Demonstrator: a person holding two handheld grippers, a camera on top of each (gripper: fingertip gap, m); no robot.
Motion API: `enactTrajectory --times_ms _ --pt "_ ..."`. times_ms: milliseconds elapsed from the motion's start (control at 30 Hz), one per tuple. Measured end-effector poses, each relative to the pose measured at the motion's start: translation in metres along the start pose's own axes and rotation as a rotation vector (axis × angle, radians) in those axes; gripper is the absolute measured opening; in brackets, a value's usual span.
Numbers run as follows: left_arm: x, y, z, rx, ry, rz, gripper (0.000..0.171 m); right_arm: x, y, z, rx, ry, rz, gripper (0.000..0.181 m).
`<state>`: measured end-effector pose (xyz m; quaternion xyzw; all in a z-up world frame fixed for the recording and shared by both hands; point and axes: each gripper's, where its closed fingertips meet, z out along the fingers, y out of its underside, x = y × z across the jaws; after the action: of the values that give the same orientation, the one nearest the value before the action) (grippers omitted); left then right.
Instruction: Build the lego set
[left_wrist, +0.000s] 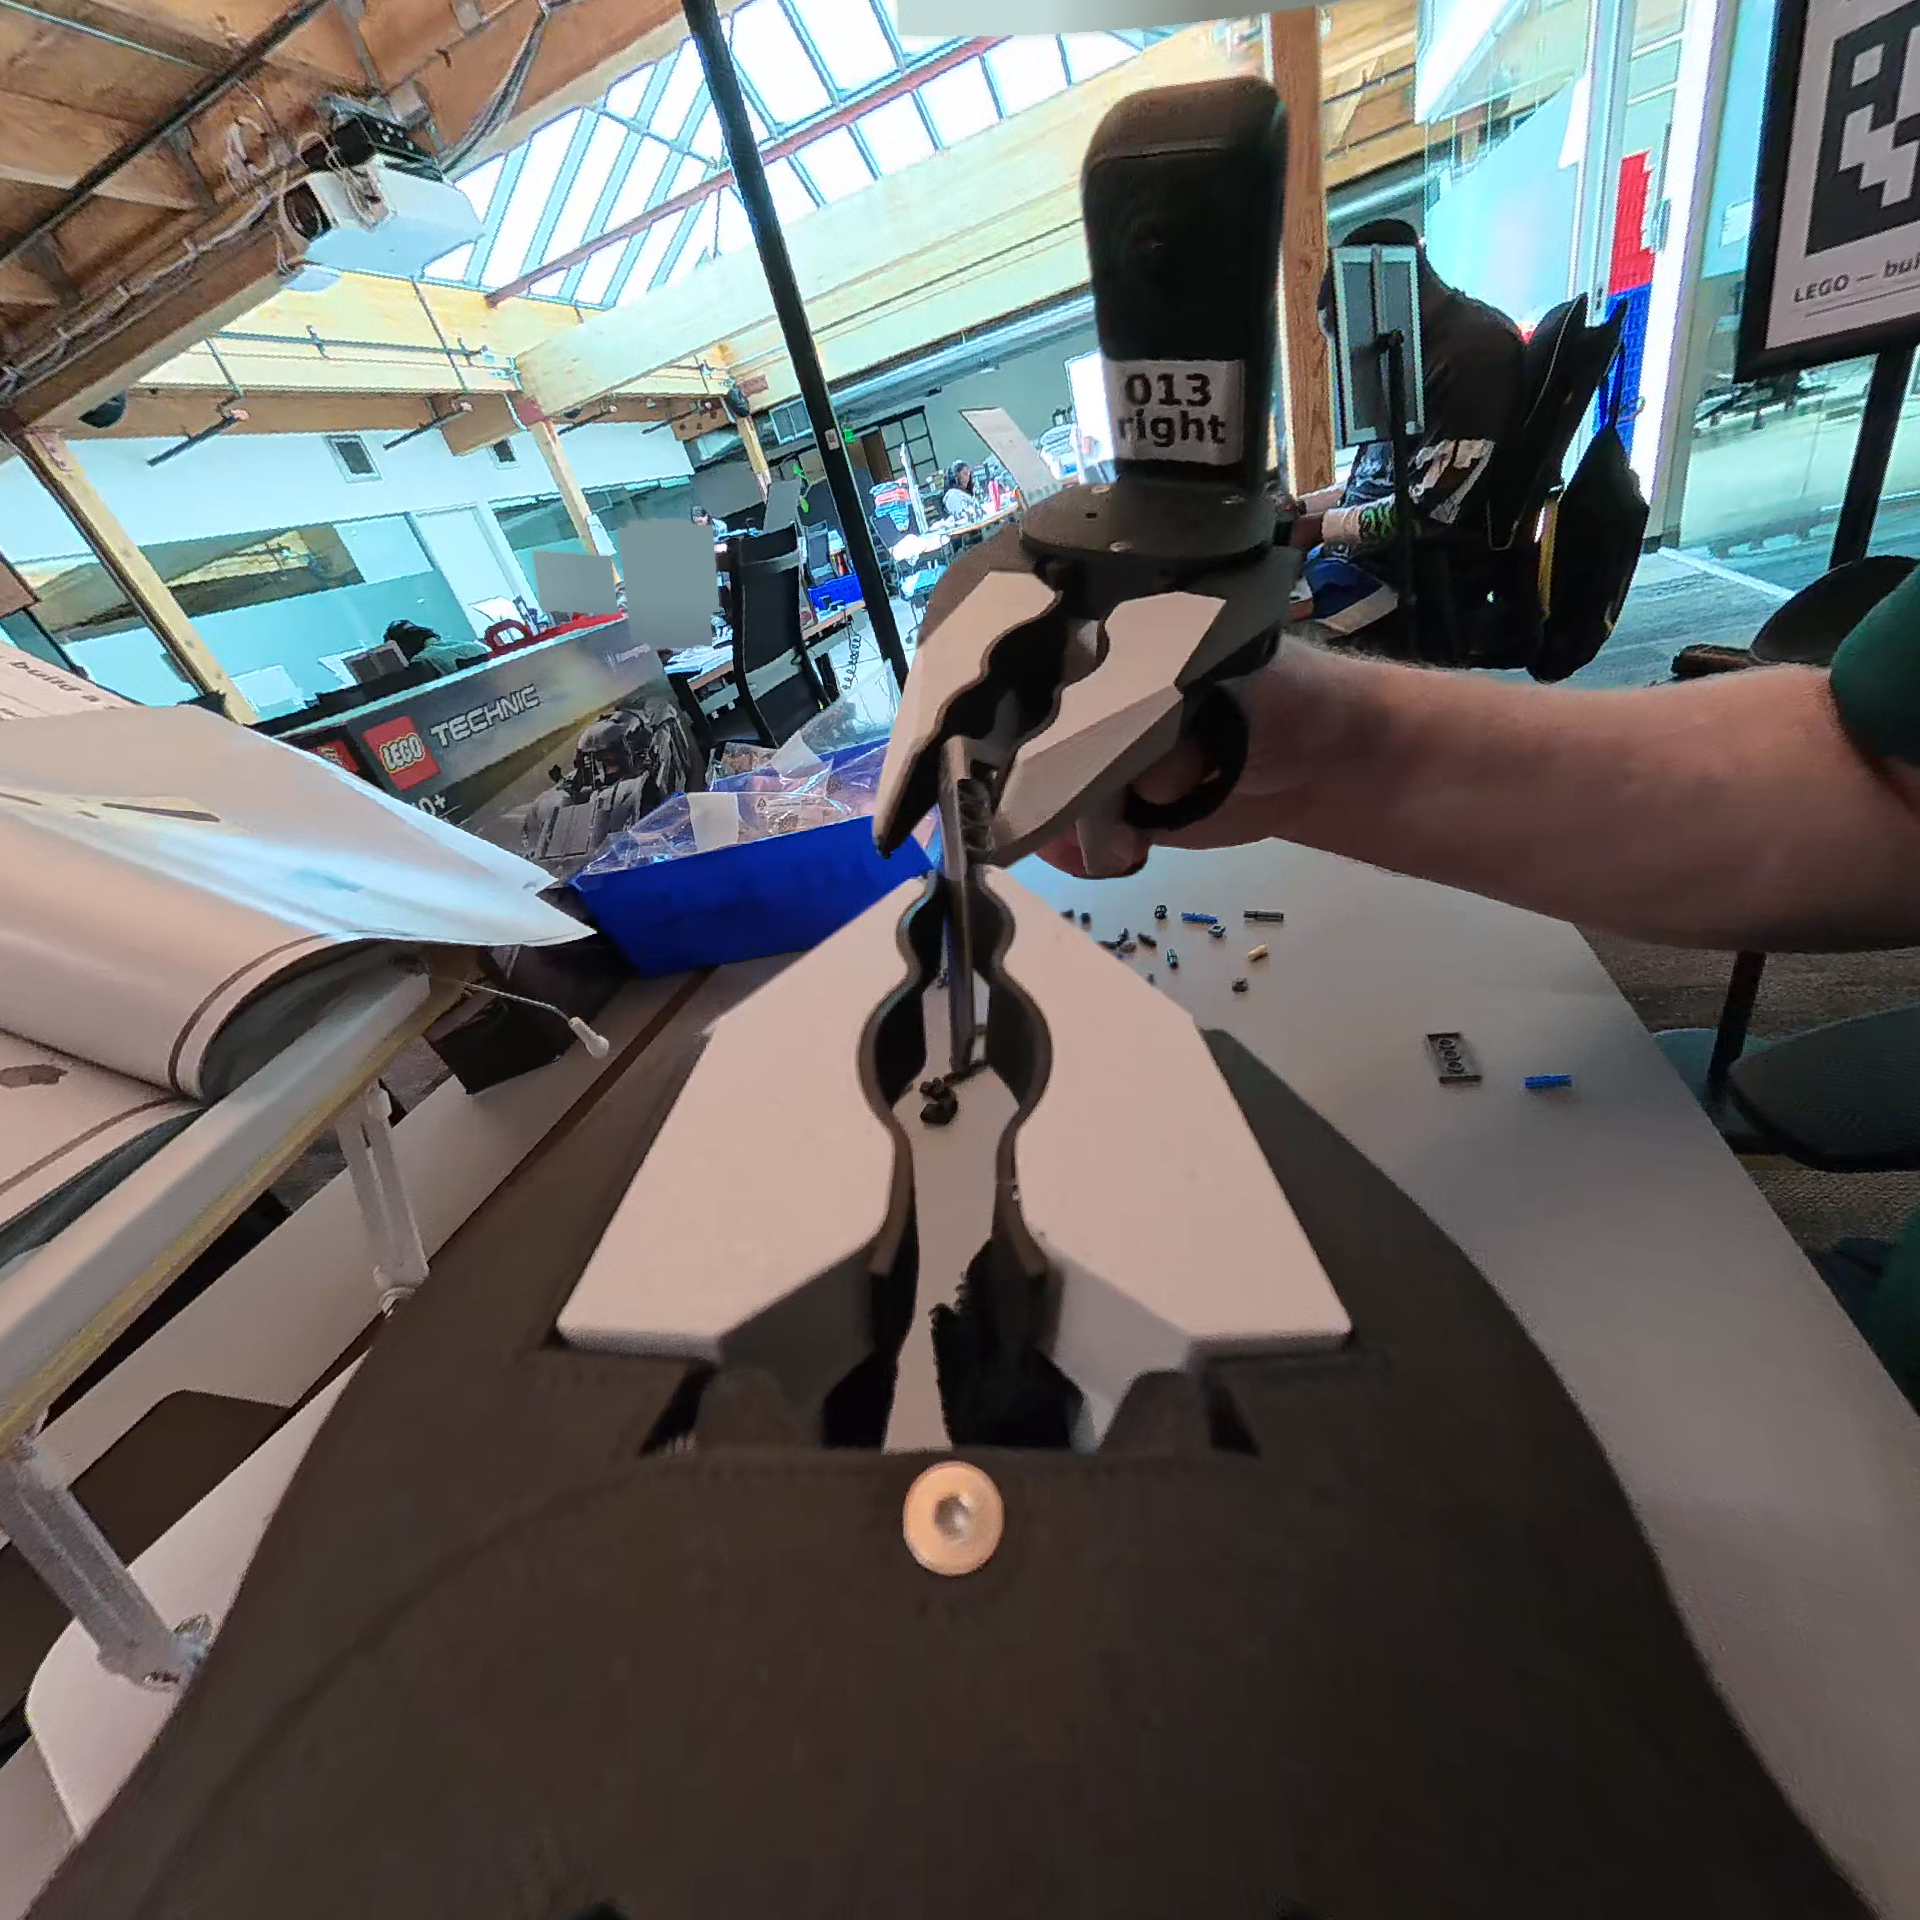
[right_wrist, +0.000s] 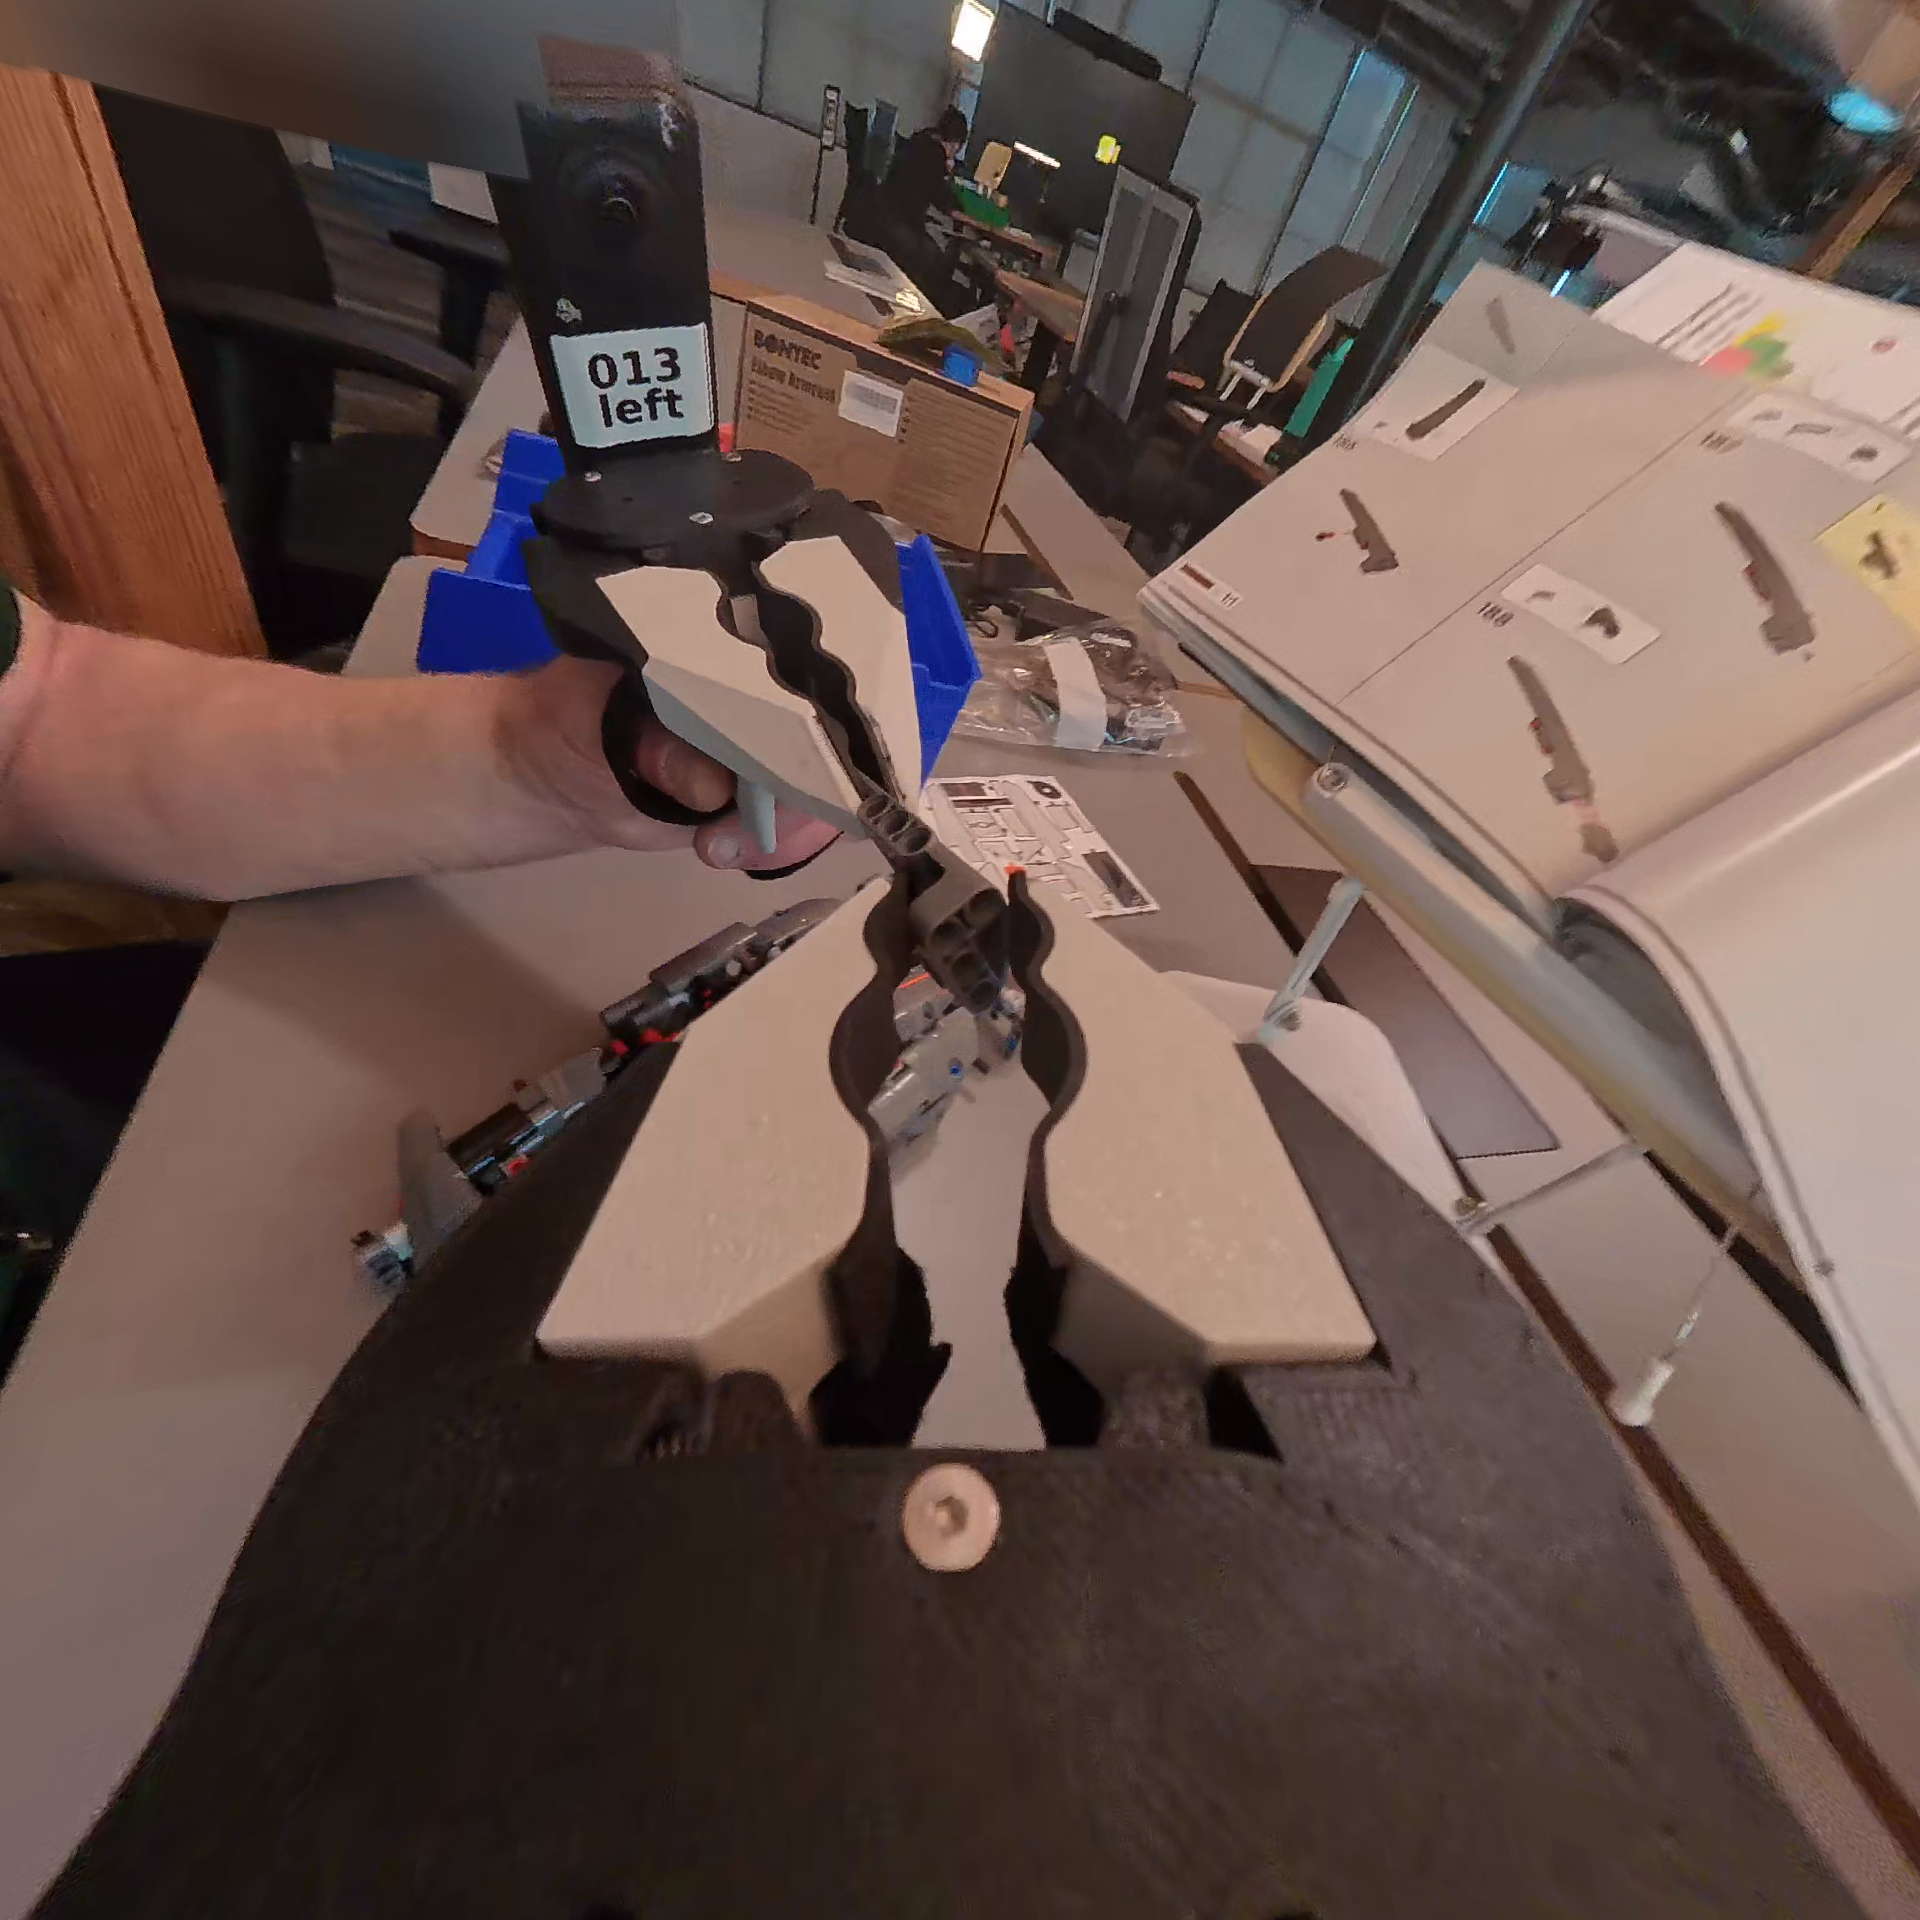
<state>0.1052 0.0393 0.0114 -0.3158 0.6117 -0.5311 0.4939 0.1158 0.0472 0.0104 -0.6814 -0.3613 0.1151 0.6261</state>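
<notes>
Two grippers, left gripper (right_wrist: 891, 821) and right gripper (left_wrist: 940, 842), both pinching one grey beam (right_wrist: 951, 930) between them

**What we cannot make out**

In the left wrist view we see the grey beam (left_wrist: 961, 935) only edge-on between both grippers' fingers, so its shape escapes us there. The small pins (left_wrist: 1174, 935) near the table's (left_wrist: 1455, 1195) far edge are too tiny for us to sort. In the right wrist view the built assembly (right_wrist: 665, 997) lies mostly behind the right gripper (right_wrist: 951, 894), and we find it blurred. The instruction book (right_wrist: 1558, 623) runs off the right edge, its diagrams smeared.
</notes>
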Motion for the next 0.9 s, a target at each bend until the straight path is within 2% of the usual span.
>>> enactTrajectory --times_ms 300,367,467,700,800,900 --pt "0.004 0.001 0.004 -0.027 0.001 0.014 0.000 -0.002 0.004 -0.006 0.020 0.035 0.014 0.014" --pt "0.005 -0.005 0.004 0.018 0.015 -0.020 0.000 -0.003 0.000 -0.007 0.077 0.025 0.076 0.014" --pt "0.006 -0.009 0.006 0.054 0.025 -0.062 0.015 -0.004 -0.006 -0.009 0.189 0.007 0.201 0.014" --pt "0.012 -0.020 0.005 0.159 0.116 -0.208 0.007 -0.013 -0.018 -0.001 0.390 -0.015 0.383 0.014" --pt "0.009 -0.014 0.002 0.140 0.120 -0.226 0.005 -0.010 -0.014 0.003 0.377 0.033 0.413 0.015" --pt "0.015 -0.010 0.007 0.100 0.122 -0.179 0.003 -0.007 -0.006 -0.003 0.286 0.097 0.357 0.027"
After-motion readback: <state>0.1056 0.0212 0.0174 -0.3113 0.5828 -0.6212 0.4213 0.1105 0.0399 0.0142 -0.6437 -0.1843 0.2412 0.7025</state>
